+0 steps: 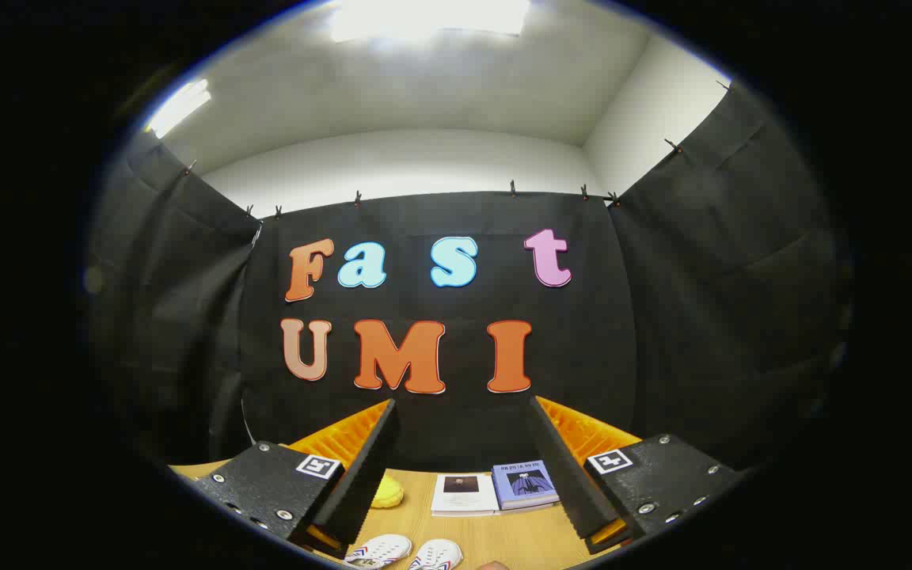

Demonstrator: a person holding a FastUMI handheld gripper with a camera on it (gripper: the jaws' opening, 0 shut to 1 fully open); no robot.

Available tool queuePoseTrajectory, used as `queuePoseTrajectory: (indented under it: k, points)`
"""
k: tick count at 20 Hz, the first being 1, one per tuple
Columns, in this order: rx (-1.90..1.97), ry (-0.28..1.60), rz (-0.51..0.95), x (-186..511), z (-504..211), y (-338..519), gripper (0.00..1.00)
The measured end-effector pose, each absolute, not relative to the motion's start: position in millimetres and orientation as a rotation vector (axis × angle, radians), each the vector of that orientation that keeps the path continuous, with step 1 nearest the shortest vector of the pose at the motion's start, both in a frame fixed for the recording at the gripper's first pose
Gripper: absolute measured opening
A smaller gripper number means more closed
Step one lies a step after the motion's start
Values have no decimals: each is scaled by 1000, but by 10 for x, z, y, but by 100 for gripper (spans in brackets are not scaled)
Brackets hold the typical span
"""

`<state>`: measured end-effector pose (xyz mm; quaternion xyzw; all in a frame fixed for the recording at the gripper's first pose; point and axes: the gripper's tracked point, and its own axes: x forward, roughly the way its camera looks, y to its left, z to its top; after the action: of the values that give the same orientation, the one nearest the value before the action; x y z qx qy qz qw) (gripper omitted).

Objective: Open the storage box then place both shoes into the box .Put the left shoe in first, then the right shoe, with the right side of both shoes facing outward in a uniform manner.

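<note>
The gripper [464, 467] is held up high and level, so it looks over the table [519, 538] and not down at it. Its jaws are wide apart and hold nothing. Low down between the jaws lie two white shoes [404, 552], side by side, not yet picked up. Farther on, between the jaws, two books [495, 489] rest near the wall. A yellow thing [387, 492] sits beside the left jaw. I see no storage box yet.
</note>
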<state>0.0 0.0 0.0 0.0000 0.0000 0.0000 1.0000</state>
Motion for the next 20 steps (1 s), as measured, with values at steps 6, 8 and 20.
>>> queuePoseTrajectory:
  k: [6,8,20]
  points:
    - [16,-8,27,-13,31,92,98]
    - [1,-11,32,-26,15,118,98]
    - [-2,27,107,-89,-159,499,98]
